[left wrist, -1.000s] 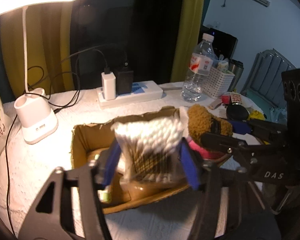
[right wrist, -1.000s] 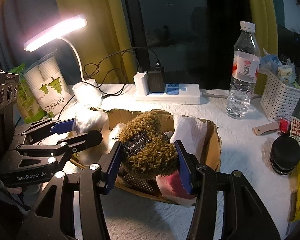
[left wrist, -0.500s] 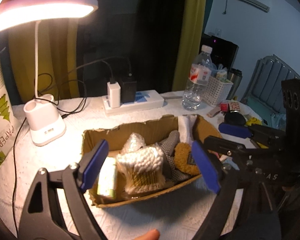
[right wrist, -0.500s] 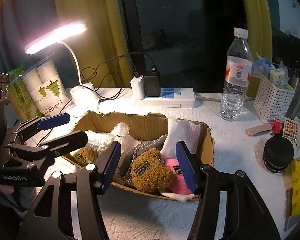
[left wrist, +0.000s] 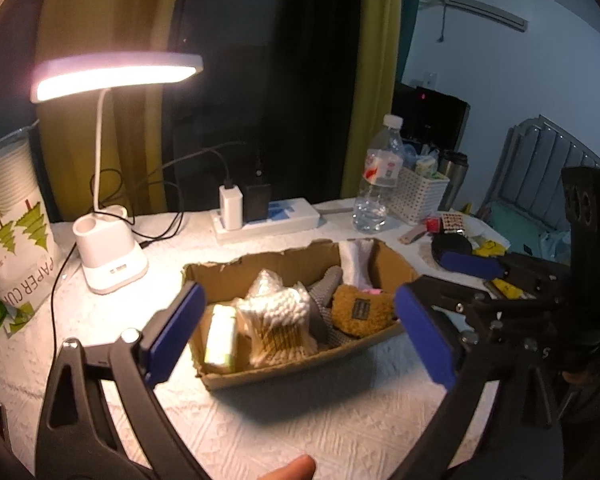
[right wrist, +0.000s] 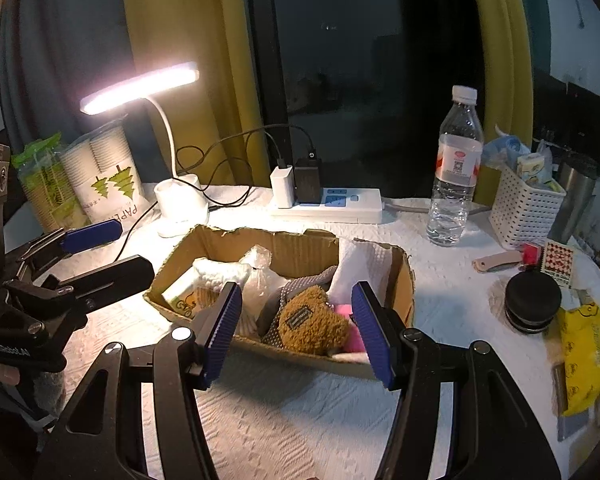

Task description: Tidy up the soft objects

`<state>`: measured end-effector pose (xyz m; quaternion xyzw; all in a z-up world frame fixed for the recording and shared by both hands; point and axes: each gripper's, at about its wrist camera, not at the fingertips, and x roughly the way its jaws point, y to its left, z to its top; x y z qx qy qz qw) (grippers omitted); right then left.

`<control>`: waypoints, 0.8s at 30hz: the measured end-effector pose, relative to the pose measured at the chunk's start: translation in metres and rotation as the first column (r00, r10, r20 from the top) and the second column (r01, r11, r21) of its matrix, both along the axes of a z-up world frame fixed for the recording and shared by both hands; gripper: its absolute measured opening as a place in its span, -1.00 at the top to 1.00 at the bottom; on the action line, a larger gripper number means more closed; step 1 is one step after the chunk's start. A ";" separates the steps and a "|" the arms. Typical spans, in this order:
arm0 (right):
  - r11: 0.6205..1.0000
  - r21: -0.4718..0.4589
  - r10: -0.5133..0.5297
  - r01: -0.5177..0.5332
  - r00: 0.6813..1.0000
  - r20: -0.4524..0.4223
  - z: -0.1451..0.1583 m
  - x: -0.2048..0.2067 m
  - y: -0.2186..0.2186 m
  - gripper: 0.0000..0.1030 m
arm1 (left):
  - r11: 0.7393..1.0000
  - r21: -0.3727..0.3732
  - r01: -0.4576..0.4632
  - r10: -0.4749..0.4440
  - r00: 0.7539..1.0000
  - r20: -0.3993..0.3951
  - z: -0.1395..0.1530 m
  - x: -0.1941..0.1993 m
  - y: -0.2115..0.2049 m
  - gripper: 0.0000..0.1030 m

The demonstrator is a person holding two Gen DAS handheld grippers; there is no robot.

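I had just let go: my left gripper (left wrist: pixel 300 334) and right gripper (right wrist: pixel 298 330) hung with jaws wide and empty, drawn back from the cardboard box (left wrist: pixel 300 368). The cotton swab pack (left wrist: pixel 280 328) and brown plush (right wrist: pixel 312 326) now lay inside it, so both were stowed.

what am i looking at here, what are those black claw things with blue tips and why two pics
Those claws are two hand-held grippers; a person holds one in each hand, no robot arm. Each picture comes from a fisheye camera on one gripper, looking along its fingers. In the left wrist view the left gripper is open and empty; the right wrist view shows the right gripper the same. Both point at a cardboard box on a white textured tablecloth. Inside lie a bag of cotton swabs, a brown plush toy, a grey fabric piece and white cloth. Around it stand a lit desk lamp, power strip and water bottle.
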<state>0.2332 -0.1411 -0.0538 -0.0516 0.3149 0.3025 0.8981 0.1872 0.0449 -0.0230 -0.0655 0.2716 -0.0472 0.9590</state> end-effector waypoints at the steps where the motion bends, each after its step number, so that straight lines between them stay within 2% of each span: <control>1: 1.000 -0.001 -0.002 0.002 1.000 0.005 0.002 -0.003 -0.001 -0.18 | 1.000 0.000 -0.001 0.001 1.000 0.004 0.002 -0.003 0.000 -0.89; 4: 1.000 0.000 -0.011 0.011 1.000 0.026 0.009 -0.014 -0.005 -0.19 | 1.000 0.003 -0.002 0.002 1.000 0.024 0.008 -0.014 -0.001 -0.89; 7: 1.000 0.004 -0.022 0.022 0.999 0.047 0.017 -0.024 -0.009 -0.33 | 1.000 0.007 0.001 -0.002 0.999 0.047 0.016 -0.027 -0.003 -0.93; 9: 1.000 0.007 -0.030 0.029 0.998 0.063 0.023 -0.032 -0.011 -0.34 | 1.000 0.008 0.005 -0.005 0.998 0.065 0.022 -0.036 -0.005 -0.99; 24: 0.997 0.032 -0.080 0.075 0.977 0.197 0.070 -0.095 -0.028 -0.37 | 0.999 0.031 -0.004 0.000 0.990 0.141 0.062 -0.089 -0.016 -0.99</control>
